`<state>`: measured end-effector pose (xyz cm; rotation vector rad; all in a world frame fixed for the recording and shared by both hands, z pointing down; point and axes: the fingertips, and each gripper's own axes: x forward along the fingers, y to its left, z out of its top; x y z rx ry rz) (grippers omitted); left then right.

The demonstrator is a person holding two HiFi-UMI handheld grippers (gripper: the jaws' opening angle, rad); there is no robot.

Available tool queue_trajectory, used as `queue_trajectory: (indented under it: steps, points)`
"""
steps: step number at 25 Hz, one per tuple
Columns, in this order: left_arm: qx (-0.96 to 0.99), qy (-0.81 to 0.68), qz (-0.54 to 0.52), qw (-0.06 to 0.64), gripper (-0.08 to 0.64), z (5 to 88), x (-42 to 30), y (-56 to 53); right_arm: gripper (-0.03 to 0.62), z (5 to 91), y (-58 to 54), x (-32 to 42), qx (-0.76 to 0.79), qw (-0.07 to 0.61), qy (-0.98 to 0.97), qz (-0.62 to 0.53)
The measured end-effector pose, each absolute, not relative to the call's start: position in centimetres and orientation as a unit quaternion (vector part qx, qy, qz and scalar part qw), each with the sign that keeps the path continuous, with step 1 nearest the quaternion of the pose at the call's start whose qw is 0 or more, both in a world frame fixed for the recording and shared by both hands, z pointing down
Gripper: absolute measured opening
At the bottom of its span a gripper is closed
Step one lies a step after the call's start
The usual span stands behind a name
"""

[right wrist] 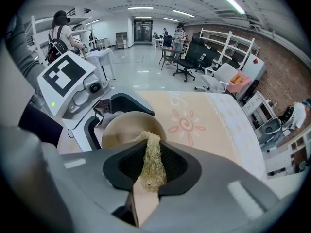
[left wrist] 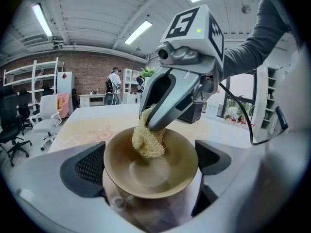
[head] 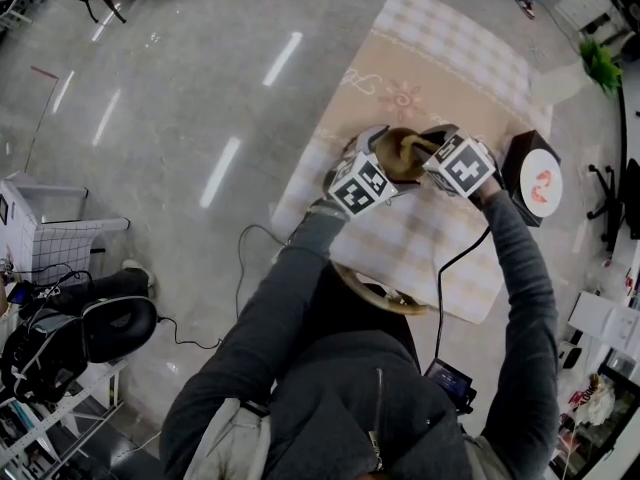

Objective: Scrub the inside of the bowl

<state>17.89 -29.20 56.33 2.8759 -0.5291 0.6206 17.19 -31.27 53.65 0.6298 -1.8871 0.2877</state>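
- The left gripper (left wrist: 149,163) clasps a tan bowl (left wrist: 160,181) by its sides, one jaw on either flank, with the bowl's open mouth facing up towards the right gripper.
- The right gripper (right wrist: 153,171) is clamped on a straw-coloured fibrous scrubber (right wrist: 151,159). The scrubber's long axis runs out along the jaws and down into the bowl.
- In the left gripper view the scrubber's tip sits against the far inner wall, just above the flat bottom. By my reading, the next stroke sweeps down and round from there.
- The right gripper does the work from above and beyond the bowl, and the left only steadies it.
- Below is a tabletop (head: 440,58) under a pale checked cloth with a sun motif. I cannot tell whether the bowl's base touches it.
- A black box with a white round top (head: 535,183) stands near the right gripper.
- The room has a shiny grey floor (head: 180,98), office chairs, shelves and a brick wall.
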Motion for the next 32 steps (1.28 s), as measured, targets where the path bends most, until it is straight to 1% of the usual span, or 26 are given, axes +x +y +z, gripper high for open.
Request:
queue_trajectory:
  steps: [32]
  points:
    - [0.958, -0.178, 0.212, 0.068, 0.568, 56.3, 18.2, -29.1, 0.071, 53.8, -28.3, 17.4, 0.262, 0.565, -0.770, 0.136]
